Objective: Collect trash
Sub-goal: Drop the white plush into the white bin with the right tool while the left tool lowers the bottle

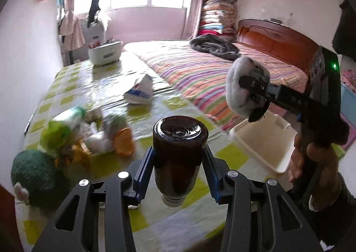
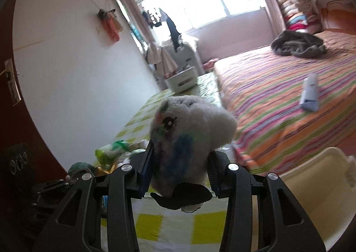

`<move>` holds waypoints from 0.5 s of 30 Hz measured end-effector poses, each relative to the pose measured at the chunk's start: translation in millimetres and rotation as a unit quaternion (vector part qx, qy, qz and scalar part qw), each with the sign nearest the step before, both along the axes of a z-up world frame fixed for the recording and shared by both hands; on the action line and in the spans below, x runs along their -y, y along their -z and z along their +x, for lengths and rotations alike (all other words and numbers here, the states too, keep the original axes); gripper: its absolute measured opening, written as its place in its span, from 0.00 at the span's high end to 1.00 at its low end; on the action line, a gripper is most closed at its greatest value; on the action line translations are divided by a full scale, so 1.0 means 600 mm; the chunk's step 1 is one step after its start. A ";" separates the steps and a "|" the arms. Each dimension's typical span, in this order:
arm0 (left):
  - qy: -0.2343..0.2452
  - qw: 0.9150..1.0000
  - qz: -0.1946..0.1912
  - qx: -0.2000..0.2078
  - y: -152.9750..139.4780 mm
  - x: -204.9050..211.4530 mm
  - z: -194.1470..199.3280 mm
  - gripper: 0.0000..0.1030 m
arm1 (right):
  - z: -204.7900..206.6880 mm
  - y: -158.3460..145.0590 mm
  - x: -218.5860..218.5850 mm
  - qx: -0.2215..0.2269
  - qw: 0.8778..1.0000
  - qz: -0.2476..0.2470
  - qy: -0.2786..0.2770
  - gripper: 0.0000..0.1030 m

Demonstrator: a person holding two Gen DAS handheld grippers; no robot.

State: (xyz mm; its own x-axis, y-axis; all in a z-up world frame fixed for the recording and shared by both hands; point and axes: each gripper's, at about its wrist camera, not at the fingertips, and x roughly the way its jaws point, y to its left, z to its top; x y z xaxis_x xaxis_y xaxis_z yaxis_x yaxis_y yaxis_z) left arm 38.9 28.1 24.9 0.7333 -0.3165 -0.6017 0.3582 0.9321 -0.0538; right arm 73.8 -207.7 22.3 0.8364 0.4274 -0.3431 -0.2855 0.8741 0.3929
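Observation:
My left gripper (image 1: 179, 156) is shut on a dark brown bottle (image 1: 179, 154), held bottom-forward above the checked table (image 1: 189, 105). My right gripper (image 2: 180, 163) is shut on a white plush toy (image 2: 189, 123) with a black part hanging below; it also shows in the left wrist view (image 1: 244, 87), held up at the right above a cream bin (image 1: 260, 138). A pile of trash lies at the table's left: a green-and-white packet (image 1: 64, 123), an orange piece (image 1: 124, 140) and crumpled wrappers. A blue-and-white carton (image 1: 140, 91) lies mid-table.
A green plush (image 1: 33, 174) sits at the table's near left. A white pot (image 1: 104, 51) stands at the far end. A striped bed (image 1: 211, 69) with a grey blanket (image 1: 213, 46) flanks the table's right. The cream bin (image 2: 311, 185) is at lower right.

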 end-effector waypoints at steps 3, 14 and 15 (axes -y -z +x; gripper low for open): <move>0.020 1.000 -0.003 0.003 -0.009 0.031 0.001 0.59 | -0.014 0.002 0.033 0.002 1.000 -0.004 0.031 0.61; 0.089 0.996 -0.006 0.008 -0.020 0.131 -0.006 0.59 | -0.062 0.028 0.111 0.003 0.990 -0.066 0.126 0.57; 0.095 0.995 -0.006 0.008 -0.021 0.139 -0.006 0.59 | -0.064 0.028 0.113 0.005 0.989 -0.070 0.131 0.56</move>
State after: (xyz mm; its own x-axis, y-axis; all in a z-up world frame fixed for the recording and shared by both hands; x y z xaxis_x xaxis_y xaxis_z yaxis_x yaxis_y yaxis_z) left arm 35.1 -55.5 37.6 0.6688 -0.4573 -0.5861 0.5284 0.8470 -0.0579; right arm 35.1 -275.5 5.2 0.9155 0.1451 -0.3753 -0.0454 0.9640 0.2619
